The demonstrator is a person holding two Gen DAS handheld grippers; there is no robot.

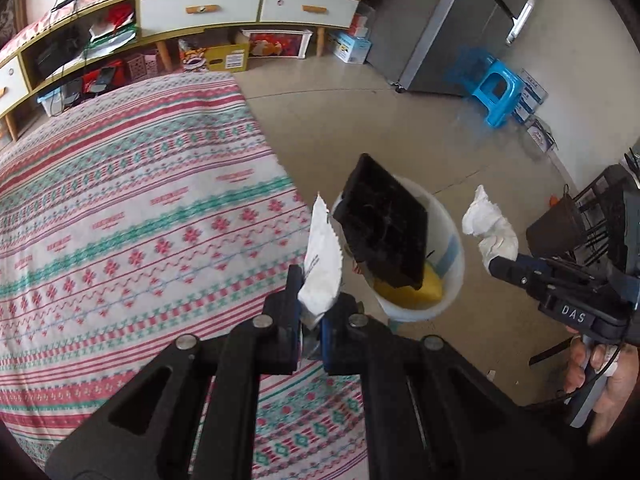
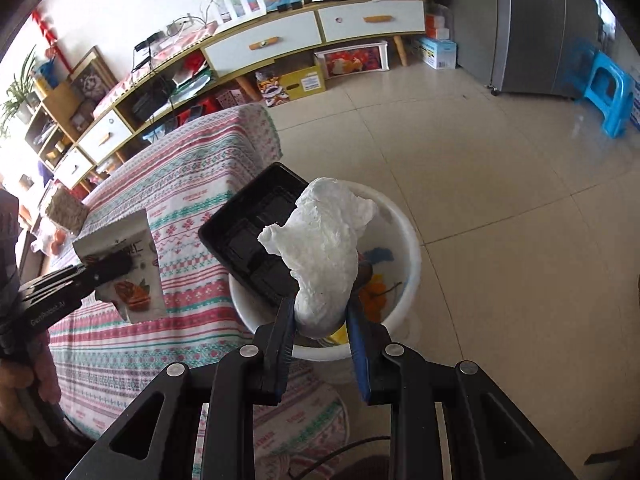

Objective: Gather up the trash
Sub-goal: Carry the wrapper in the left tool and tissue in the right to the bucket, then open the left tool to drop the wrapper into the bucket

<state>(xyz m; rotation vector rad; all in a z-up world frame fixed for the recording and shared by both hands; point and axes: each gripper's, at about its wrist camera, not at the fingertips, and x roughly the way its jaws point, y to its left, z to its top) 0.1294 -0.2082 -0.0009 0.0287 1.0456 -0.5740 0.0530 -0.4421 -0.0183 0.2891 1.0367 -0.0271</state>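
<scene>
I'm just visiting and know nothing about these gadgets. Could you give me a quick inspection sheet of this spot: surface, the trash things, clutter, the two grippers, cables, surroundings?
Surface: table under a patterned cloth, beside a tiled floor.
Job's things: white bin on the floor at the table's edge, with a black tray leaning out of it and yellow scraps inside; a snack packet; a crumpled white tissue.
Clutter: a pale block at the table's far end.
Grippers: left gripper shut on the snack packet; right gripper shut on the crumpled white tissue, near the bin.
Cables: a thin black lead by the right hand.
Surroundings: sideboard, fridge, blue stool.
</scene>
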